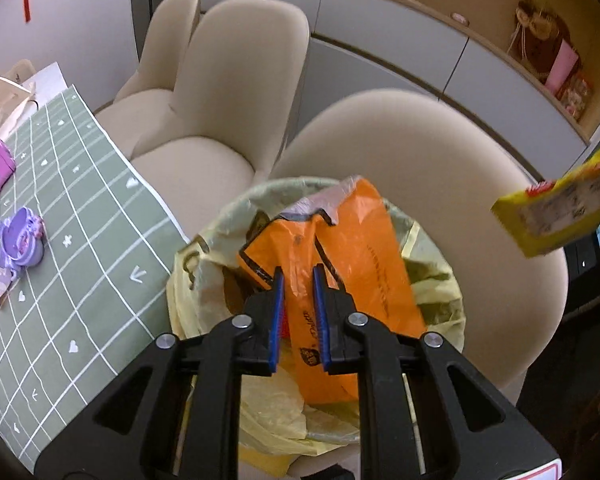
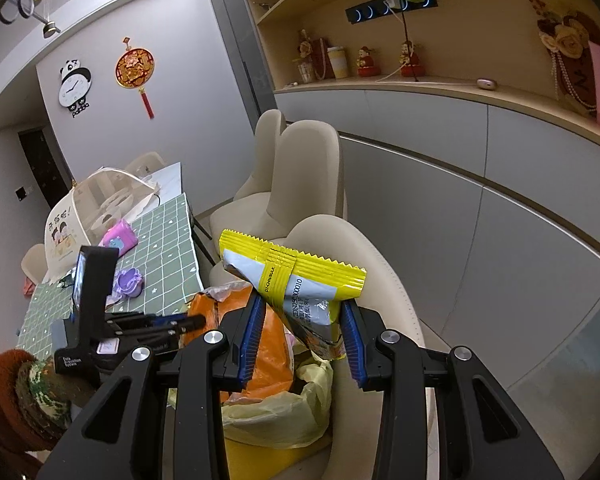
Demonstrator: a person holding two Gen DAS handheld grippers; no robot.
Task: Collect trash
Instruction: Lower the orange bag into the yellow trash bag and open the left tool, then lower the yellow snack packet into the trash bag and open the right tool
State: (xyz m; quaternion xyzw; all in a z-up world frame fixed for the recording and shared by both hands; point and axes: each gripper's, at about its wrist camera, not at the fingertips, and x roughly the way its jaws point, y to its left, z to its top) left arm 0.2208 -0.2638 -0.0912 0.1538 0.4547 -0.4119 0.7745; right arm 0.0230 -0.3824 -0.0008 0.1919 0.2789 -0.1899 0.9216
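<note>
The left hand-held gripper (image 1: 298, 280) is clamped on the orange bag (image 1: 352, 240) over the lined bin (image 1: 204, 248) just below it, probably to drop it in, while the right hand-held gripper (image 2: 302, 320) grips the yellow wrapper (image 2: 296, 280).

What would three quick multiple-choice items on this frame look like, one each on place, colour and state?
1. Where does the bin stand?
A. beside the table, in front of a chair
B. on the table
C. on the shelf

2. What colour is the bag in the left gripper?
A. blue
B. orange
C. white

3. What state is the right gripper in?
A. open and empty
B. shut on nothing
C. shut on a yellow snack packet

Key: 1 A, the bin sits between the green tablecloth and the beige chair. 2 B, the orange bag runs up between the pads. 3 C, the snack packet is pinched between the fingers.
</note>
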